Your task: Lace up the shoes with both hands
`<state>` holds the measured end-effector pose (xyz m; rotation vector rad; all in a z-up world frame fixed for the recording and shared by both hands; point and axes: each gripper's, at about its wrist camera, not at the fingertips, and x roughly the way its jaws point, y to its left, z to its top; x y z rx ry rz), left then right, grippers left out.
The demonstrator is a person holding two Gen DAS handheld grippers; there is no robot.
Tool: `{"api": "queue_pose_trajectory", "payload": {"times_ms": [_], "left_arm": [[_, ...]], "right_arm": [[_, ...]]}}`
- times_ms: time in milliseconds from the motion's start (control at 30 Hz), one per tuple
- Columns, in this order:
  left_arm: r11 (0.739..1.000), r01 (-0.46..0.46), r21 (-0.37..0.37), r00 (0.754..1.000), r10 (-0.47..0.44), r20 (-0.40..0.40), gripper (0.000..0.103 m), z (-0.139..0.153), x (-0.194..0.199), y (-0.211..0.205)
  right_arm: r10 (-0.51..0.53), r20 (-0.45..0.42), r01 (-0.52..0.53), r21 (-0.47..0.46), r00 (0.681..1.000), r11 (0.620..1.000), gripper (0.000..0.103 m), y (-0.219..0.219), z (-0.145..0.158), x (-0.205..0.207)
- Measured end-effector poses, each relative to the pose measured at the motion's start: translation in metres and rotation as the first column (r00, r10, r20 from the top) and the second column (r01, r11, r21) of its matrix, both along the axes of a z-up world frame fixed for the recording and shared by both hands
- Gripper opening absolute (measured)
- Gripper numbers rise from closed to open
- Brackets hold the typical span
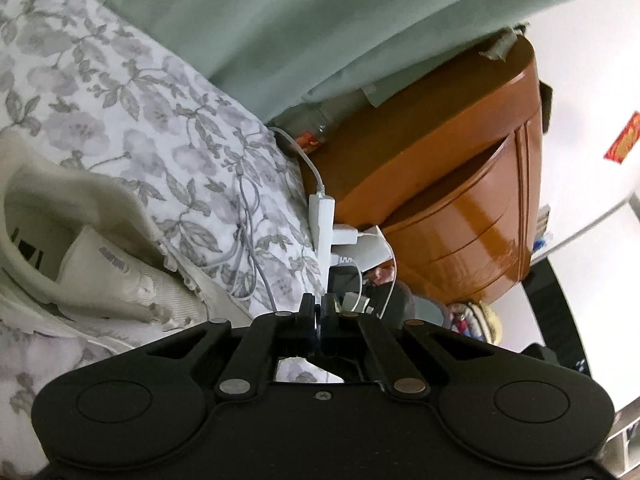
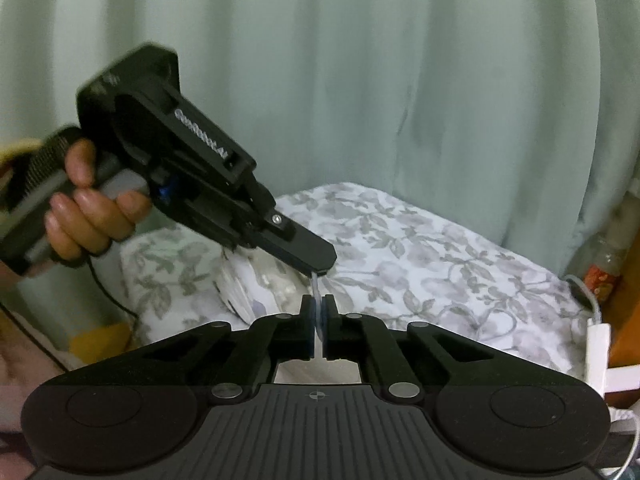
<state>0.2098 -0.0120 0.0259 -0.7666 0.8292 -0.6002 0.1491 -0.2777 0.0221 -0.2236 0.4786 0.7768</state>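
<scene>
Pinching a thin white lace (image 2: 319, 320) between closed blue-faced pads, the right claw (image 2: 319, 322) has a short run of it standing upward to the left claw (image 2: 322, 270), whose black tips are also closed, on the same strand just above. From the left wrist view the left claw (image 1: 318, 312) shows its jaws together with only a pale sliver between them, so the hold there reads as firm but narrow. Judgement: the step in hand is a transfer or tensioning of the lace between the two claws; it would be done well by keeping the strand taut and straight, releasing one claw only once the other's hold is sure, and avoiding twist. A flat, limp lace will slip sideways out of smooth pads if pulled at an angle. Left of and beyond the left claw lies the shoe (image 1: 80, 248), cream-white, soft woven upper, padded collar, its lace edge frilled and loose. It rests on the bed (image 2: 440, 248), covered in quilted cotton printed with grey flowers. Right of the claw stand a glossy orange wooden cabinet (image 1: 460, 216) and white chargers (image 1: 322, 220); pale green pleated curtain (image 2: 320, 80) hangs behind.
</scene>
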Motion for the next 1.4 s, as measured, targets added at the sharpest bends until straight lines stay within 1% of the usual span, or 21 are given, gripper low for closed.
{"api": "queue_pose_trajectory", "payload": {"times_ms": [100,200,333,400,467,533,767,1033,1067,1267,1333,1400], "left_arm": [[0.999,-0.006,-0.042,1.0,0.005,-0.023,0.0,-0.004,0.001,0.006],[0.998,-0.012,-0.054,1.0,0.01,-0.027,0.001,-0.005,0.001,0.008],[0.994,-0.028,-0.104,0.998,0.022,-0.06,0.006,-0.011,0.002,0.014],[0.991,-0.034,-0.129,0.997,0.025,-0.077,0.006,-0.014,0.002,0.017],[0.989,-0.043,-0.138,0.995,0.03,-0.096,0.006,-0.017,0.002,0.019],[0.987,-0.046,-0.151,0.994,0.03,-0.108,0.004,-0.02,0.002,0.02],[0.969,-0.054,-0.241,0.992,0.025,-0.123,0.003,-0.025,0.001,0.024],[0.956,-0.079,-0.283,0.99,0.041,-0.138,0.003,-0.029,0.0,0.029],[0.957,-0.081,-0.28,0.99,0.045,-0.135,0.003,-0.028,0.0,0.03],[0.948,-0.082,-0.308,0.989,0.04,-0.14,0.005,-0.03,0.001,0.029],[0.945,-0.088,-0.315,0.989,0.044,-0.144,0.009,-0.031,0.001,0.03],[0.934,-0.107,-0.341,0.987,0.058,-0.152,0.014,-0.032,0.001,0.035]], "right_arm": [[-0.007,-0.01,0.008,0.037,1.0,0.999,0.002,-0.003,0.002,0.0],[-0.024,-0.018,0.025,0.064,1.0,0.998,0.002,-0.005,0.002,0.001],[-0.044,-0.026,0.047,0.121,0.999,0.992,0.002,-0.009,0.004,0.004],[-0.049,-0.03,0.053,0.151,0.998,0.987,0.002,-0.011,0.005,0.006],[-0.046,-0.037,0.052,0.177,0.998,0.983,0.002,-0.013,0.005,0.006],[-0.042,-0.039,0.049,0.193,0.998,0.98,0.002,-0.014,0.005,0.006],[-0.043,-0.041,0.05,0.188,0.998,0.981,0.002,-0.014,0.003,0.005],[-0.069,-0.041,0.076,0.213,0.997,0.974,0.002,-0.02,0.005,0.005],[-0.074,-0.039,0.081,0.218,0.996,0.973,0.002,-0.021,0.005,0.005],[-0.057,-0.043,0.066,0.22,0.997,0.973,0.002,-0.02,0.005,0.005],[-0.052,-0.048,0.061,0.22,0.998,0.974,0.002,-0.021,0.005,0.005],[-0.053,-0.056,0.063,0.215,0.997,0.975,0.002,-0.022,0.003,0.005]]}}
